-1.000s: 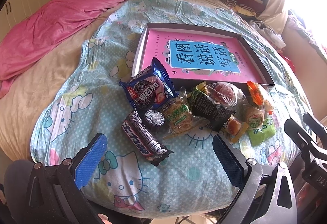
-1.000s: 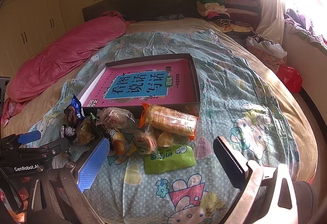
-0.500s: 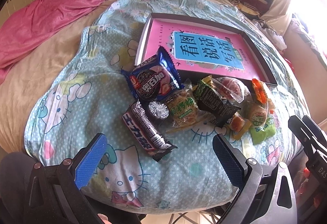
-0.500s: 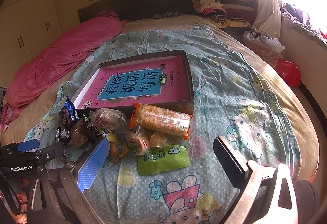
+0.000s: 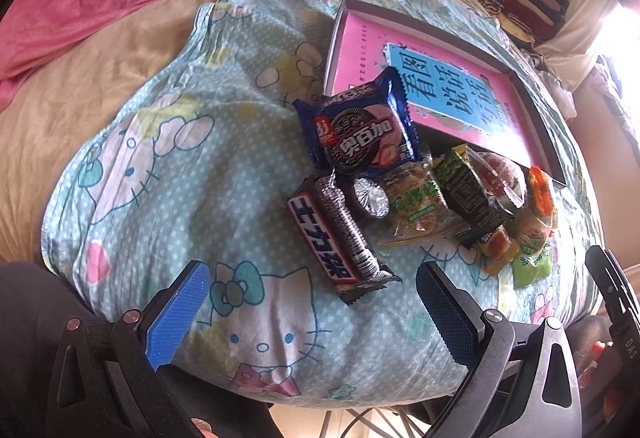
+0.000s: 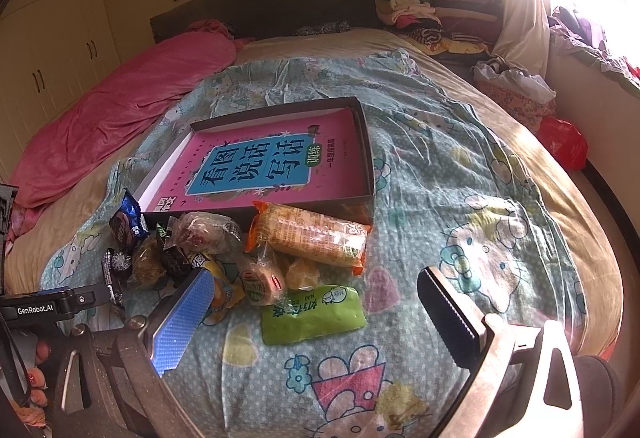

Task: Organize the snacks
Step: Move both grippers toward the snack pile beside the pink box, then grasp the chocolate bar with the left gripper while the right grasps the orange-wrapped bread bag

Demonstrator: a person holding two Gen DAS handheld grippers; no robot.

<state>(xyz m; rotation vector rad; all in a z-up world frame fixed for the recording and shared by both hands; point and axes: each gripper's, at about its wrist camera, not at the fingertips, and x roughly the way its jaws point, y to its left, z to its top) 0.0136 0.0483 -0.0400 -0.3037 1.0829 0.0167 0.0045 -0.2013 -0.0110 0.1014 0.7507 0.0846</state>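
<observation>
fingers on both grippers spread wide, holding nothing; snacks heaped at 12 o'clock beside the box, probably waiting to go in.

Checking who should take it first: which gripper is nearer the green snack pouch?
Right. The right gripper is open with the green pouch lying just ahead between its fingers. The left gripper is open over the chocolate bar, with the pouch off to its right.
</observation>
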